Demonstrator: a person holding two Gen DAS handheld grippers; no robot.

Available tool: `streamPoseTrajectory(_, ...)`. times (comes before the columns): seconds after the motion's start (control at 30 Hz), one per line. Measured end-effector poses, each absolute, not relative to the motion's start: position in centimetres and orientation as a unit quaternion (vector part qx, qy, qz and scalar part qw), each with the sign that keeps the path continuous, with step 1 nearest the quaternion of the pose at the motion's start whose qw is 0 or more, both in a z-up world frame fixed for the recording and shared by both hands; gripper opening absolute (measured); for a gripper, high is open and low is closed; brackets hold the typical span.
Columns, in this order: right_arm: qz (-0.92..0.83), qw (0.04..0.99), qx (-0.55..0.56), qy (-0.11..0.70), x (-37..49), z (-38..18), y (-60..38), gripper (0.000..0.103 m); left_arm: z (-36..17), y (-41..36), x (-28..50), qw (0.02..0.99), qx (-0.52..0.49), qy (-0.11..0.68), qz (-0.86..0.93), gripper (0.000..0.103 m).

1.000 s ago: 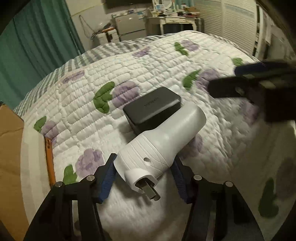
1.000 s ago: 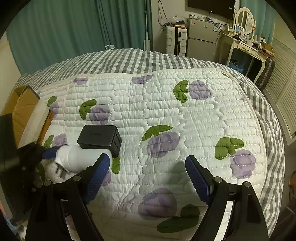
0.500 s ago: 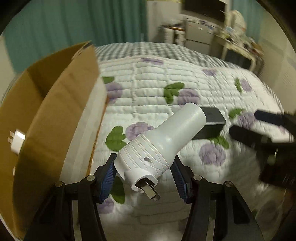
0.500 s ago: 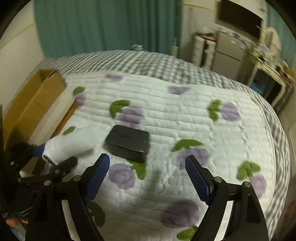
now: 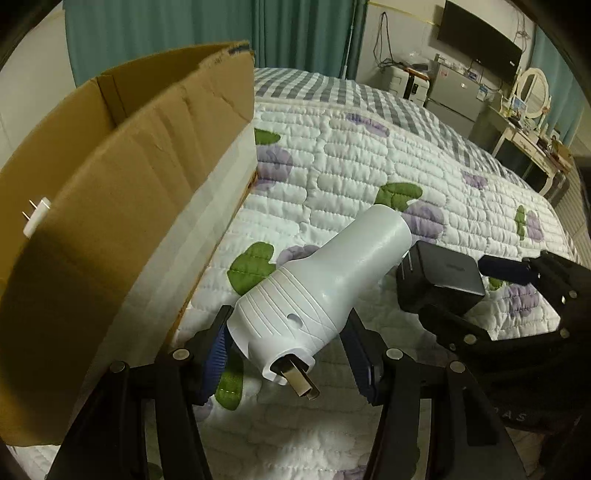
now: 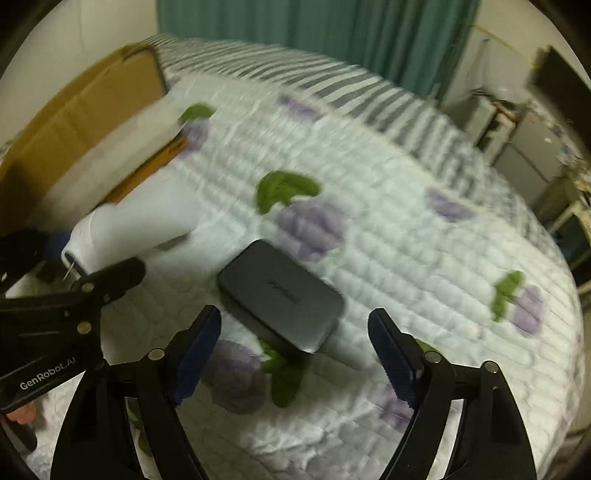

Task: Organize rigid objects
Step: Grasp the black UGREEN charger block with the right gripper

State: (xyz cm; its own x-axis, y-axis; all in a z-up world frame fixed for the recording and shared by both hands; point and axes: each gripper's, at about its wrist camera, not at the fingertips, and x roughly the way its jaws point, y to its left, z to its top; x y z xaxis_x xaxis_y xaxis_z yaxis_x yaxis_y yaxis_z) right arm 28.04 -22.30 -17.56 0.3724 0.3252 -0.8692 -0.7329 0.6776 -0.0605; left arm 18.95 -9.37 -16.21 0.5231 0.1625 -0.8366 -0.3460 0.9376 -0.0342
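The left gripper [image 5: 290,354] pinches a white plug-in device [image 5: 325,291] by its fat, ribbed end. Both blue pads [image 5: 216,356] press on its sides. Two flat metal prongs stick out of that end toward the camera, and the thin round end points away, up over the bed. The white plug-in device is off the quilt [image 5: 354,173], in the air, just beside the cardboard box [image 5: 122,177].

The right gripper [image 6: 293,356] has its jaws spread wide, and they have just been closing a little. The black charger [image 6: 280,293] lies flat on the quilt between and just past the two blue pads [image 6: 393,360]. The pads do not touch it. This picture is blurry. In the left wrist view, one finger of the right gripper lies on each side of the black charger, and the charger's metal prongs stick out toward the white plug-in device.

The cardboard box stands open on the left side of the bed, with one tall flap up. A small white plug [image 5: 35,218] shows at the box's left side.

Farther off, the quilt with purple flowers and green leaves meets a grey checked cover [image 5: 321,88]. Behind the bed hang green curtains [image 5: 295,33]. A dark screen [image 5: 480,40] is on the wall, with a round mirror [image 5: 532,86] on a table to its right.
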Motion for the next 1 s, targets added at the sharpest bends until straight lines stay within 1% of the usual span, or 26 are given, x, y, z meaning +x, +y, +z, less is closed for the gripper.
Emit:
streamPoseTrajectory(0.3, 0.344, 0.773, -0.255, 0.468, 30.0, -19.5, -19.8, 0.08, -16.4, -9.3, 18.4, 0.868, -0.091, 0.465, 0.151, 0.058)
streamPoseTrajectory(0.33, 0.343, 0.774, -0.255, 0.467, 30.0, -19.5, -19.7, 0.079, -16.4, -9.1, 18.6, 0.868, -0.091, 0.466, 0.15, 0.058)
streamPoseTrajectory(0.37, 0.347, 0.775, -0.252, 0.464, 29.9, -19.4, -19.8, 0.074, -16.3, -9.1, 18.5, 0.868, -0.091, 0.466, 0.149, 0.058)
streamPoseTrajectory(0.63, 0.303, 0.806, -0.272, 0.43, 26.8, -18.6, -20.6, 0.07, -16.2, -9.2, 17.8, 0.867, -0.081, 0.472, 0.141, 0.058)
streamPoseTrajectory(0.67, 0.294, 0.811, -0.273, 0.426, 26.4, -18.4, -20.9, 0.06, -16.2, -9.2, 17.7, 0.867, -0.08, 0.473, 0.139, 0.058)
streamPoseTrajectory(0.7, 0.284, 0.813, -0.274, 0.428, 26.0, -18.3, -21.2, 0.052, -16.1, -9.2, 17.6, 0.867, -0.079, 0.473, 0.137, 0.058)
streamPoseTrajectory(0.73, 0.278, 0.817, -0.268, 0.428, 25.9, -18.2, -21.6, 0.046, -16.1, -9.2, 17.5, 0.866, -0.079, 0.474, 0.136, 0.058)
streamPoseTrajectory(0.83, 0.258, 0.822, -0.257, 0.439, 25.5, -17.6, -22.4, 0.046, -15.9, -9.3, 17.1, 0.866, -0.078, 0.475, 0.133, 0.058)
streamPoseTrajectory(1.0, 0.239, 0.85, -0.243, 0.402, 22.9, -14.8, -23.5, 0.043, -15.1, -9.1, 16.3, 0.87, -0.077, 0.471, 0.122, 0.058)
